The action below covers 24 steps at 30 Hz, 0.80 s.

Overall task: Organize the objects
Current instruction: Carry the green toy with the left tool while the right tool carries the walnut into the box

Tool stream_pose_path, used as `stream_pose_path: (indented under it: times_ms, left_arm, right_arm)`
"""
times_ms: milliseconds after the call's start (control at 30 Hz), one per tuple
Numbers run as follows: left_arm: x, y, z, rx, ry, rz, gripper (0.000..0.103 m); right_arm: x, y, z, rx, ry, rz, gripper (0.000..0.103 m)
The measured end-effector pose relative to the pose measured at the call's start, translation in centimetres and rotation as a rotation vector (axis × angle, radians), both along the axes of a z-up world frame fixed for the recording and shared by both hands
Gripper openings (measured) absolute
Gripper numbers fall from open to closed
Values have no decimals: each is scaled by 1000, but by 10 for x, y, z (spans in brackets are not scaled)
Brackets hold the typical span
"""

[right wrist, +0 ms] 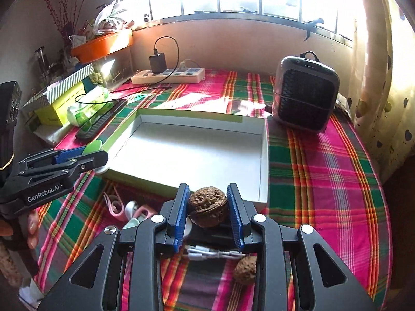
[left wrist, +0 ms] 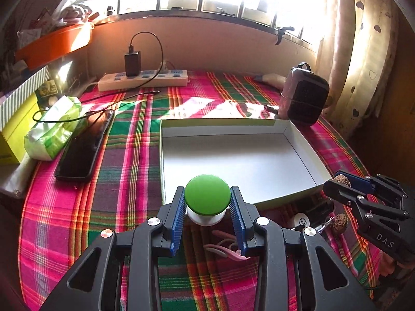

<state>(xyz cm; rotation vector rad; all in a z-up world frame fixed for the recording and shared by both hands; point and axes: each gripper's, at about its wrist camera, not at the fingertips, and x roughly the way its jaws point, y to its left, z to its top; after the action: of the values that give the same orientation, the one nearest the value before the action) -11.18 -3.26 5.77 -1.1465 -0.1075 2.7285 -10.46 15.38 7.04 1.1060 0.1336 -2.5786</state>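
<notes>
Ribbed blue tongs (right wrist: 207, 207) pinch wrinkled round walnut (right wrist: 208, 205)

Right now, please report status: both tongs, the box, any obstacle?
Left tongs shut on green-capped jar. Right tongs shut on walnut. White box empty, no obstacle seen.

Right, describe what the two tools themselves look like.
Both tools, left and right, are black plastic scissor-style frames with silver rivets and ribbed blue finger pads. White lettering reads "GenRobot.AI" on the left one and "DAS" on the right. No cables or sleeves show.
</notes>
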Motion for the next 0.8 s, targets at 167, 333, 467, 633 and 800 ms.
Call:
stream_pose_path:
  times_ms: [167,333,467,633,800]
  left_arm:
    - [-24,2,-3,14,-30,-6,32]
    - [-48,3,-4,29,-48,-6,32]
    - [-68,5,-6,12,-53,-8,32]
    - [-90,4,-10,5,-65,-10,32]
    - [-106,7,-17,-3,-80,-18,32]
  right_arm:
    - [-35,-2,-2,-10,-31,-10,31]
    - [-68,-6,-6,-1,-63,-24,31]
    - [-91,-8,-13,7,-92,-42,32]
    - [-114,-15,-20,10,-124,-47,32]
    - [-130,-22,-26,25,-136,-42,31]
